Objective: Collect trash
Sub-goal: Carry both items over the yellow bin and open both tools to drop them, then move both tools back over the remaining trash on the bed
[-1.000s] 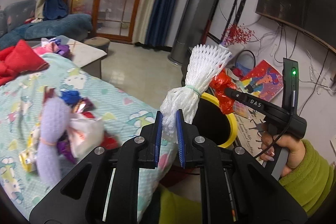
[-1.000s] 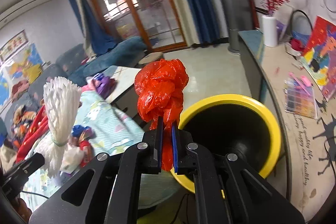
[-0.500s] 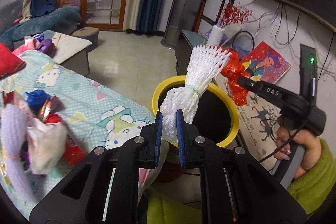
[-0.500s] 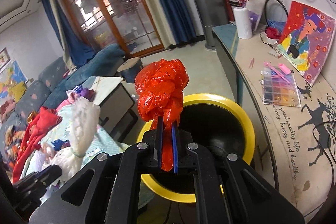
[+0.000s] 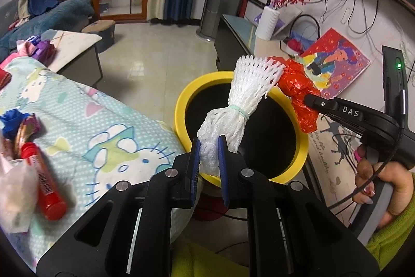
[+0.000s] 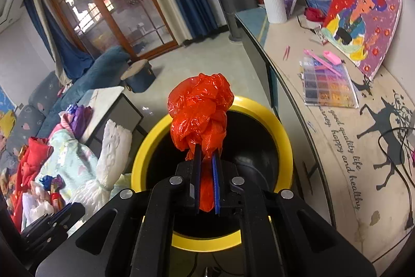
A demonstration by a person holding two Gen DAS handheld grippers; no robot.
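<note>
Over the yellow-rimmed bin (image 5: 181, 105), the left wrist view has the left tool (image 5: 208, 155) clenched on the bottom end of a white foam net bundle (image 5: 249, 92) that's tied around the middle with a pale green band (image 5: 240, 112). The net sticks up and fans out above the bin's black inside. Just right of it, the right tool (image 5: 308, 98) comes in from the side, pinching a crumpled red plastic bag (image 5: 295, 85), and the bag touches the net's flared top. A hand (image 5: 378, 186) with a green sleeve (image 5: 391, 238) grips that tool's handle. On the left, a cartoon-cat blanket (image 5: 109, 136) holds more trash: a red tube (image 5: 42, 181), some wrappers and a white bag, kinda blurry.

Right wrist view next: the right tool (image 6: 206, 162) is clamped tight on the red plastic bag (image 6: 199, 113), which balloons up right in front of the bin (image 6: 285, 142). The opening sits directly below and behind it. The white foam net bundle (image 6: 109, 155) shows at the left, beside the bin's rim, with the left tool (image 6: 59, 212) partly in shot under it. To the right, a worktop (image 6: 337, 147) carries a colourful painting (image 6: 363, 20), a bead box (image 6: 329, 85) and a white vase (image 6: 273, 3).
</note>
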